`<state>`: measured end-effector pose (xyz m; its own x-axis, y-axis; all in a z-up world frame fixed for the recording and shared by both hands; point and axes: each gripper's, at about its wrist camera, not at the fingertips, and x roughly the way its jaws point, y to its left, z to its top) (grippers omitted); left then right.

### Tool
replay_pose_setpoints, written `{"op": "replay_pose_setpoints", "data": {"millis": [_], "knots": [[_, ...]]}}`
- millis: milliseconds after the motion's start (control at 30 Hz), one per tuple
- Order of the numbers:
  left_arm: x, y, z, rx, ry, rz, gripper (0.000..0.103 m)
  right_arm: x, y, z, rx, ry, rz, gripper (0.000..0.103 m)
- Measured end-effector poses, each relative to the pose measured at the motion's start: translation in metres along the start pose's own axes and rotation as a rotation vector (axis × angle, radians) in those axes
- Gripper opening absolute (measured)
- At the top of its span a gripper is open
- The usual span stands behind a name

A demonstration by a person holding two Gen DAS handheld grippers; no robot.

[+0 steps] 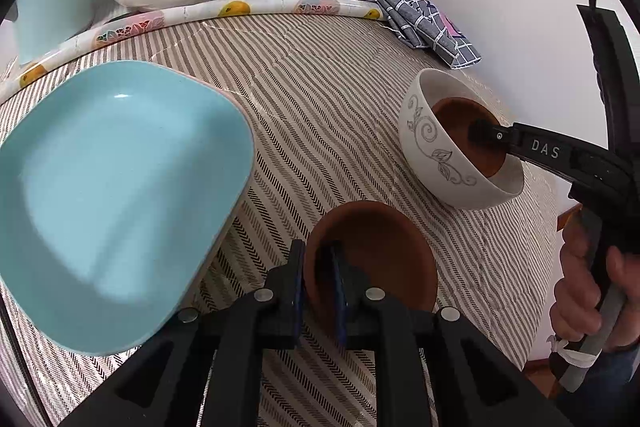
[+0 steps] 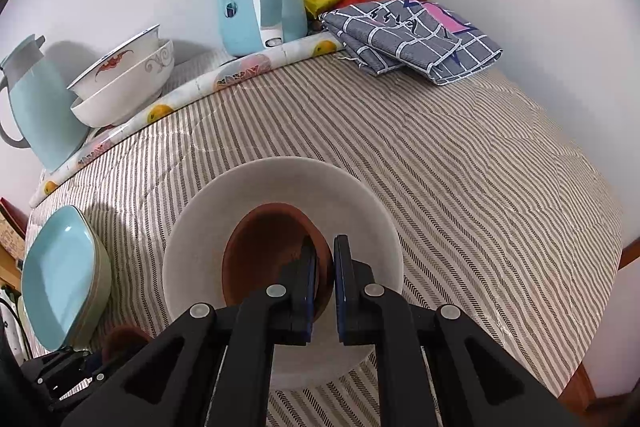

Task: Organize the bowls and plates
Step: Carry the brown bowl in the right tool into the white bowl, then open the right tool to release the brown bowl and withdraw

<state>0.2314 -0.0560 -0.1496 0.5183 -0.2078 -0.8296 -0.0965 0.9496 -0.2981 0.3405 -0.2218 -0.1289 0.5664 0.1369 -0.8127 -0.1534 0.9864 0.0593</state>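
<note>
Left gripper [image 1: 318, 291]: we pinch the rim of a small brown clay dish [image 1: 372, 255]; jaws clamped on its near wall, down on the striped tablecloth [image 1: 320, 87].
Right gripper [image 2: 324, 287]: jaws squeezed on the edge of another small brown dish [image 2: 272, 251], inside the white bowl with grey swirls [image 2: 280, 187].
How they feel: we think hard, light, easy to chip; hold the rim.
Nearby: a square light-blue plate [image 1: 116, 195] sits just beside the left dish.
</note>
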Motion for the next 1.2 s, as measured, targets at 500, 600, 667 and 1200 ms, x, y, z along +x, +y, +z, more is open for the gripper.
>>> {"op": "replay_pose_setpoints", "data": {"millis": [500,600,667,1200], "knots": [[0.002,0.000,0.002,-0.005,0.015,-0.006,0.014,0.012,0.004,0.001,-0.008,0.057,-0.002,0.008],[0.002,0.001,0.002,-0.006,0.017,-0.010,0.014,0.014,0.006,0.001,-0.019,0.064,-0.009,0.008],[0.002,0.001,0.002,-0.007,0.018,-0.011,0.014,0.016,0.008,0.001,-0.030,0.070,-0.017,0.008],[0.003,0.002,0.003,-0.005,0.026,-0.016,0.014,0.024,0.022,0.001,-0.139,0.115,-0.108,0.016]]}}
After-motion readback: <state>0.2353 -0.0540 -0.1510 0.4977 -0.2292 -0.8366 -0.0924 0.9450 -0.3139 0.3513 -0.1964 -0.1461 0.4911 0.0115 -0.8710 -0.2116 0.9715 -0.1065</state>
